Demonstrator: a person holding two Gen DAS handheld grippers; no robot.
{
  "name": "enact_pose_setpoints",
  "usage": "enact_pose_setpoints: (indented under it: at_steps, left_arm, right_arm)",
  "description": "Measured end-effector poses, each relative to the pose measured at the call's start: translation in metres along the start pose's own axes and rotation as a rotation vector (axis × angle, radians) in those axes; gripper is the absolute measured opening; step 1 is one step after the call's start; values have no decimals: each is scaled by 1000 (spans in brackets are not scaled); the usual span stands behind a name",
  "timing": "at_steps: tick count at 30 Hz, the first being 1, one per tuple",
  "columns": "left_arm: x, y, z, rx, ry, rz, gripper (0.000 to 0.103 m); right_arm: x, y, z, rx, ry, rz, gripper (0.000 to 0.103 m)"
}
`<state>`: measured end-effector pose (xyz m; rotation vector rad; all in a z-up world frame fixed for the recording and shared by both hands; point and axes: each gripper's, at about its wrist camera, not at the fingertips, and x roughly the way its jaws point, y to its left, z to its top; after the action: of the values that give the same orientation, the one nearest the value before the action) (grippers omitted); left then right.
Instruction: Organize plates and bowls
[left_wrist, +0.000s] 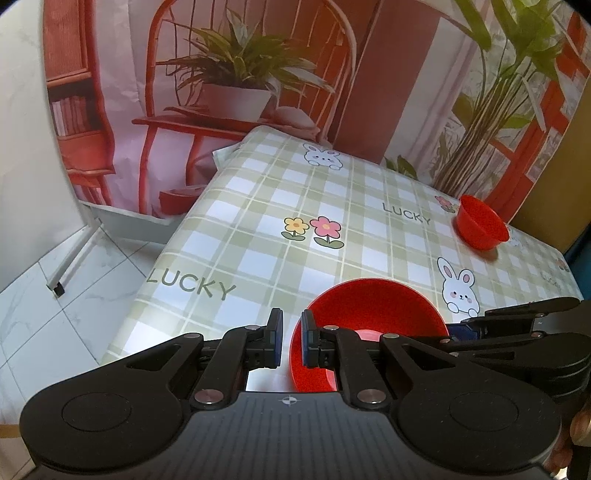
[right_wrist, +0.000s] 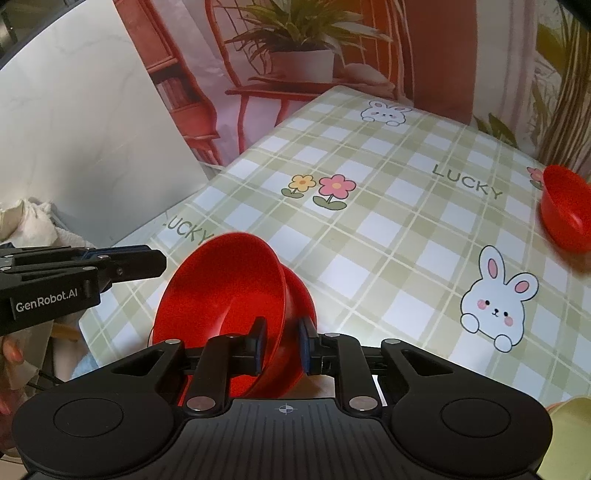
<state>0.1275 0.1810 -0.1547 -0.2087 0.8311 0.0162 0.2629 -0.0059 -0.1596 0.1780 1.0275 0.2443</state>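
Note:
A red bowl (left_wrist: 373, 314) is held tilted over the near edge of the checked table (left_wrist: 295, 192). My left gripper (left_wrist: 291, 339) is shut on its left rim. My right gripper (right_wrist: 282, 345) is shut on its right rim, with one finger inside the bowl (right_wrist: 221, 288). In the right wrist view the bowl looks like two nested red bowls; I cannot tell for sure. A second, smaller red bowl (left_wrist: 482, 223) stands at the table's far right and shows in the right wrist view (right_wrist: 567, 212) too.
A printed backdrop with a chair and plants (left_wrist: 240, 74) hangs behind the table. A white board (right_wrist: 92, 129) leans at the left. White floor tiles (left_wrist: 48, 295) lie left of the table. A yellowish object (right_wrist: 570, 435) sits at the lower right.

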Motion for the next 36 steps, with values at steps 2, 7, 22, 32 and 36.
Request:
enact_pose_setpoints:
  at_steps: [2,7,22,32,36]
  left_arm:
    - [3,0,-1,1,9,1,11]
    - [4,1,-1,2,17,-4,11]
    - [-7,-4,14,-29,-41,-41,11]
    - [-28,-57,42,5,-140,-146,11]
    - [-29,-88,49,51,-156,-185,11]
  right_arm:
    - [0,-1,0,4,-1,2,17]
    - [1,0,0,5,0,0,18]
    - [-21,-10,7,-10,-71,-16,26]
    - [-86,-54,26,13,-239,-76,26]
    - [-113,-83,26,45,-286,-105,26]
